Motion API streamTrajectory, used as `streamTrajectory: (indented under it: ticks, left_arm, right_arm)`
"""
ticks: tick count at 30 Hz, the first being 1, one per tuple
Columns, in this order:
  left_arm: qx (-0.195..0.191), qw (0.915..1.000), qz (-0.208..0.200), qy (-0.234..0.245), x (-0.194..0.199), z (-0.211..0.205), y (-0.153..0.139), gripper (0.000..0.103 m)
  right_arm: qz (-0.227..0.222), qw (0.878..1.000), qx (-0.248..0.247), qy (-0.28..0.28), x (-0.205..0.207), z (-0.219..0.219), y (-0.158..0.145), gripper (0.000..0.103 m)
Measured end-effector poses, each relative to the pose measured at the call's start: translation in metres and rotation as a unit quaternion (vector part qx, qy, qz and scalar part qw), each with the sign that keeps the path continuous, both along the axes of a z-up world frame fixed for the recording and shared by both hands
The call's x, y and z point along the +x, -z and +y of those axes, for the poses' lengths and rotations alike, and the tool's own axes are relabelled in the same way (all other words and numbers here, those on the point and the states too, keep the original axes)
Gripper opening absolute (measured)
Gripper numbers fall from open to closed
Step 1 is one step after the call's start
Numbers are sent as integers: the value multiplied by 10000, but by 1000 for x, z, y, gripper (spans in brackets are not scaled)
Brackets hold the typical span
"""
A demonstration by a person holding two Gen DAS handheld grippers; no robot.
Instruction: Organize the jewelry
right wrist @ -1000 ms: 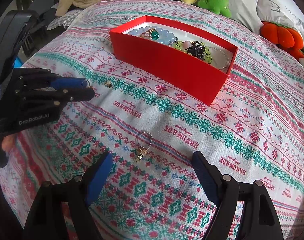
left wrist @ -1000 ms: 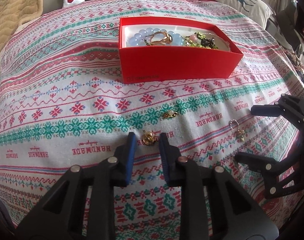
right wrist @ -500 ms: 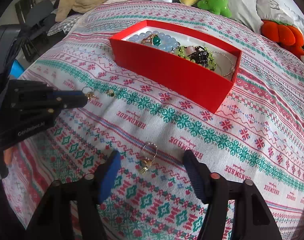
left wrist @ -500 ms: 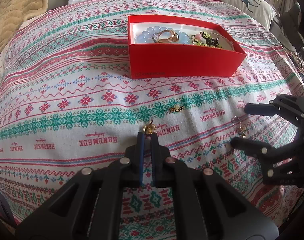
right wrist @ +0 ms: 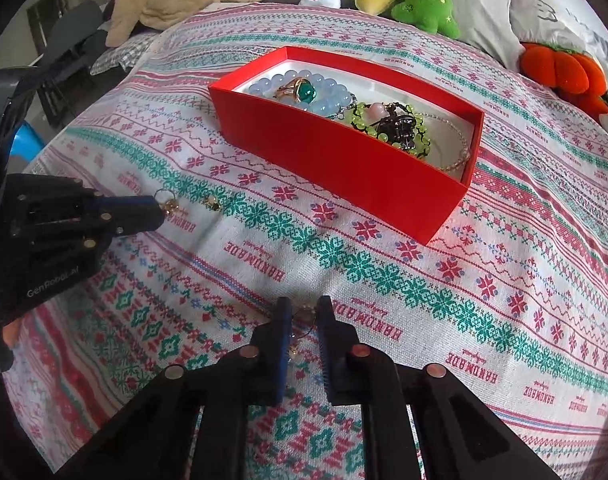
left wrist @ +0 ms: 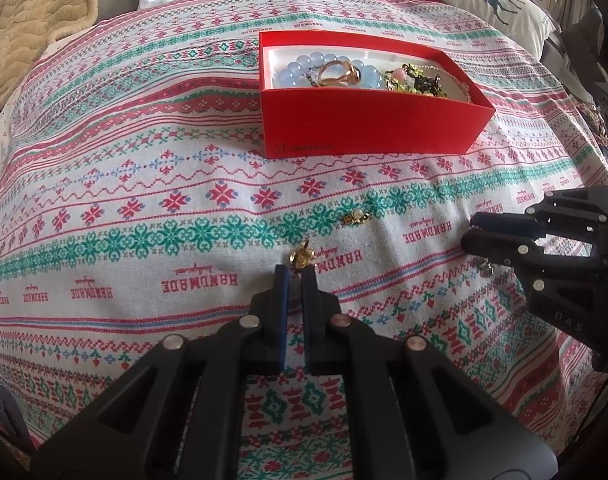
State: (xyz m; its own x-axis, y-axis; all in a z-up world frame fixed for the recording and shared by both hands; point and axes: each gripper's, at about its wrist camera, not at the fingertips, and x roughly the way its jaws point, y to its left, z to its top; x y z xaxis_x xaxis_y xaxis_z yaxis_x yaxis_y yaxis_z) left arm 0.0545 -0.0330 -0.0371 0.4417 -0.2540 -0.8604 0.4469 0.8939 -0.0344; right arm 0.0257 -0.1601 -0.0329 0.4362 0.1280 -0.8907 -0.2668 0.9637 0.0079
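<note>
A red box [left wrist: 367, 128] [right wrist: 343, 160] on the patterned blanket holds a blue bead bracelet [left wrist: 304, 68], a gold ring [left wrist: 337, 74] and green beads [right wrist: 387, 120]. My left gripper [left wrist: 296, 274] [right wrist: 160, 212] is shut on a gold earring [left wrist: 302, 258] [right wrist: 166, 202], which sticks out past the fingertips, lifted slightly. A small pearl earring [left wrist: 355, 217] [right wrist: 212, 203] lies on the blanket just beyond. My right gripper [right wrist: 304, 314] [left wrist: 469, 232] is closed around a hoop earring [right wrist: 304, 316], its charm [left wrist: 485, 268] hanging below.
Plush toys [right wrist: 419, 0] and pillows [left wrist: 499, 4] line the far edge of the bed. A beige blanket [left wrist: 32, 20] lies at the far left. An orange plush [right wrist: 559, 72] sits at the right.
My left gripper closed on the gold earring and lifted it slightly. My right gripper moved down and closed around the hoop earring.
</note>
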Motion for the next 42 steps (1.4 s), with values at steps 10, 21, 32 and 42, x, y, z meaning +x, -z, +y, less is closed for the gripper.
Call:
streamTrajectory:
  ticks: [10, 21, 32, 42]
  left_arm:
    - [-103, 9999, -77, -34, -1, 6, -9, 7]
    - [-342, 9992, -102, 161, -5, 6, -12, 36]
    - [-152, 9995, 50, 262, 2, -8, 2, 39]
    - [80, 9994, -27, 329, 5, -18, 0, 13]
  right_arm:
    - [-19, 9999, 154, 26, 0, -7, -6, 8]
    - [-173, 9983, 484, 259, 1, -26, -26, 8]
    - [-132, 9971, 607, 442, 2, -37, -19, 14]
    - [-7, 9983, 496, 290, -1, -34, -14, 16]
